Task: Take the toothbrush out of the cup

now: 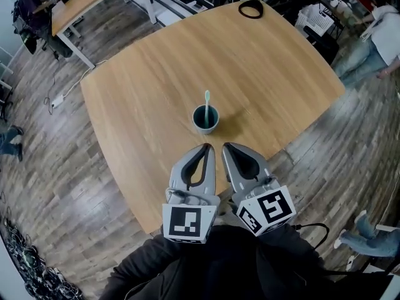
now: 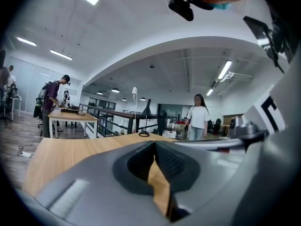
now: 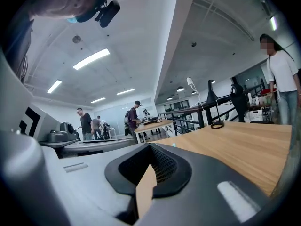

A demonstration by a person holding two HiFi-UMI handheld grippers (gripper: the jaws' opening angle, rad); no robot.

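Head view and the two gripper views, before any contact with the task's objects. The cup [image 1: 205,119] is seen upright near the middle of the frame, on the wooden table [image 1: 262,61]. The toothbrush [image 1: 207,102] is stood inside it, handle down, its head projecting above the rim toward the top of the frame. This upright posture leaves the upper shaft free to be gripped from the side or from above.

The left claw [image 1: 208,147] and the right claw [image 1: 225,146] are held side by side in the lower middle of the frame, their tips directed at the cup and kept just short of it. Neither claw touches cup or brush.

In the left gripper view the jaws of the left claw [image 2: 154,143] are shown pressed together at the tip, with only the table visible through the hollow behind them. The right claw [image 3: 150,146] is likewise shown closed and empty in its own view. A black ring [image 1: 250,9] lies at the table's far edge, well apart from the cup.

The approach is judged unfinished. One claw would have to be opened before the shaft could be taken. The other is placed so that the cup could be steadied against tipping.
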